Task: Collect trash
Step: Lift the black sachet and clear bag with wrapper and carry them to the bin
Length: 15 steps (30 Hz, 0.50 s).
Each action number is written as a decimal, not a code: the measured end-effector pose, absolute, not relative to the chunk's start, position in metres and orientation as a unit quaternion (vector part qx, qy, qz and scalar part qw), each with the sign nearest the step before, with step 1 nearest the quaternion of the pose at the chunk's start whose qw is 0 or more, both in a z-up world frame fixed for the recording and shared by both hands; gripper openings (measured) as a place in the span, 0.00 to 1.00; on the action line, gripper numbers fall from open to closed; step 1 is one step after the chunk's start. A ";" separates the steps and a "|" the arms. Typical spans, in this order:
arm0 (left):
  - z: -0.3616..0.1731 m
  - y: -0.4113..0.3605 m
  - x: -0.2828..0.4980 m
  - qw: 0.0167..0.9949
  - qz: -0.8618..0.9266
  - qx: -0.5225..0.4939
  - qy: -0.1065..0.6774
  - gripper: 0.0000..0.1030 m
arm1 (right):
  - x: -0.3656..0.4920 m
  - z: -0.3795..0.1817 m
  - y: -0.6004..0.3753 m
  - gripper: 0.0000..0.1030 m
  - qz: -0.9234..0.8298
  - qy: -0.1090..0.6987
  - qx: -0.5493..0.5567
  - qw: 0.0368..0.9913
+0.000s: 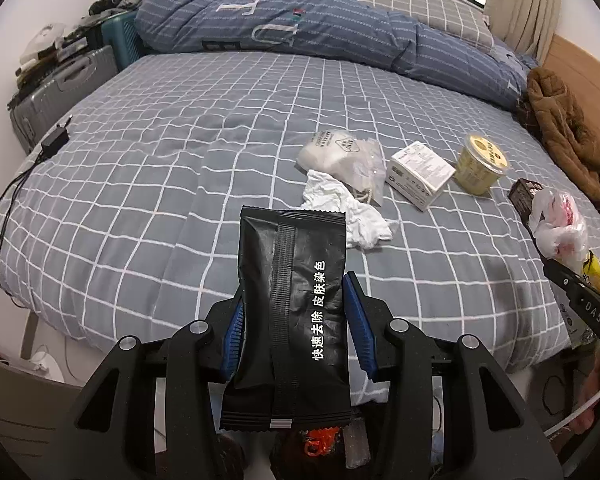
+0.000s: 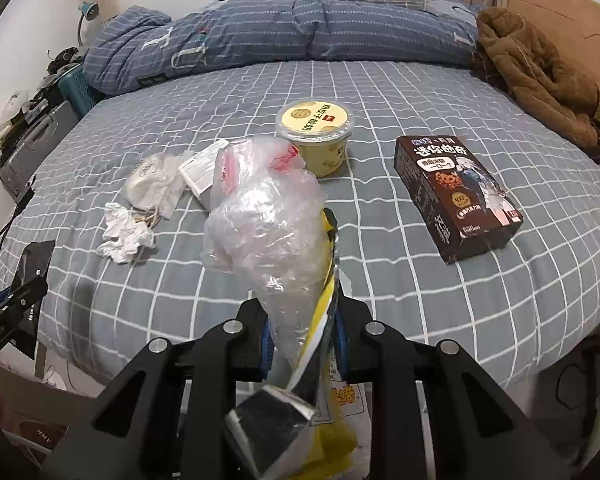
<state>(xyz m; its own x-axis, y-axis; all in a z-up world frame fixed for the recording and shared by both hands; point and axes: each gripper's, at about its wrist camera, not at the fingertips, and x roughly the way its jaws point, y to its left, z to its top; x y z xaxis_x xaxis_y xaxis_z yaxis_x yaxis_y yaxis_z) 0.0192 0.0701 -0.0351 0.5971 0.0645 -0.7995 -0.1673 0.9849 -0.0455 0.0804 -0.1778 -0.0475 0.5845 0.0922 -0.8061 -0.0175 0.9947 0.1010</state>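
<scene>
Squarely between hand-held gripper (image 1: 296, 320) pads: black packet (image 1: 290, 312)

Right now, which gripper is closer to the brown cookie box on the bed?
Right. The right gripper, clamping a clear plastic bag, has the cookie box just ahead to its right; the left gripper sits farther across the bed.

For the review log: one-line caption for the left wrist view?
Left gripper clamps black sachet above checked bed strewn with trash.
</scene>
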 end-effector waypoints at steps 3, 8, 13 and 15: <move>-0.033 0.067 0.012 0.892 0.061 -0.058 0.443 0.43 | 0.070 -0.044 -0.176 0.22 0.034 0.453 0.043 0.890; -0.027 0.059 -0.003 0.894 0.053 -0.057 0.441 0.43 | 0.051 -0.040 -0.173 0.22 0.042 0.452 0.045 0.890; -0.024 0.053 -0.017 0.895 0.046 -0.058 0.439 0.43 | 0.033 -0.034 -0.168 0.22 0.050 0.449 0.042 0.891; -0.024 0.051 -0.023 0.895 0.044 -0.059 0.440 0.43 | 0.026 -0.032 -0.165 0.22 0.053 0.447 0.041 0.892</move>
<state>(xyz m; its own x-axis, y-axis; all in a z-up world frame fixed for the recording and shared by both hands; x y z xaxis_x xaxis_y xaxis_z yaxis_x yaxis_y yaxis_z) -0.0229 0.0508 -0.0237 0.6095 0.0259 -0.7923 -0.1302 0.9892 -0.0678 0.0260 -0.1654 -0.0321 0.5946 0.1312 -0.7933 -0.0585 0.9910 0.1200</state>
